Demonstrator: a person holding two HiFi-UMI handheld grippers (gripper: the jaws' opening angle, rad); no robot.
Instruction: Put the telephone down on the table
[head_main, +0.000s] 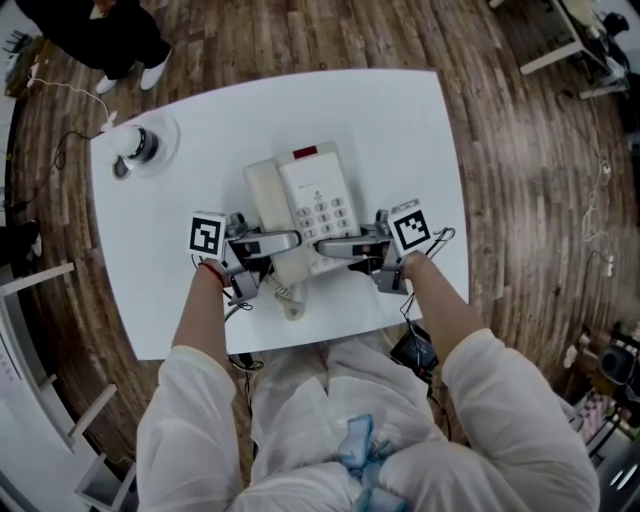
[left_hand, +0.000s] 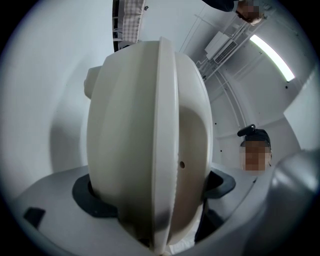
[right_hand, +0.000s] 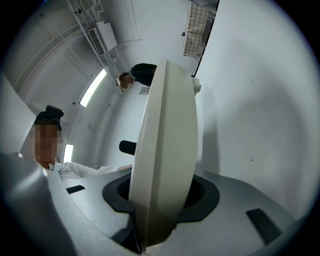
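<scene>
1. One cream telephone (head_main: 310, 205) is sitting over the near middle of the white table (head_main: 400, 120), keypad up, with its handset (head_main: 264, 195) lying along the left side. I cannot tell whether its base is touching the tabletop.
2. Its coiled cord (head_main: 288, 298) is trailing off the near edge towards the person.
3. The left gripper (head_main: 284, 240) is clamping the telephone's left edge, its jaws standing wide with both dark pads pressing on the casing.
4. The right gripper (head_main: 332, 246) is gripping the opposite edge the same way, its jaws spread wide and closed on the body's narrow side.
5. Both grippers are pointing inward at each other, each with its marker cube at the outer end.
6. A small round object (head_main: 140, 147) is resting near the table's far left corner, well apart from the telephone.
7. Someone's white shoes (head_main: 125, 75) are standing on the wooden floor (head_main: 520, 200) beyond that corner.
</scene>
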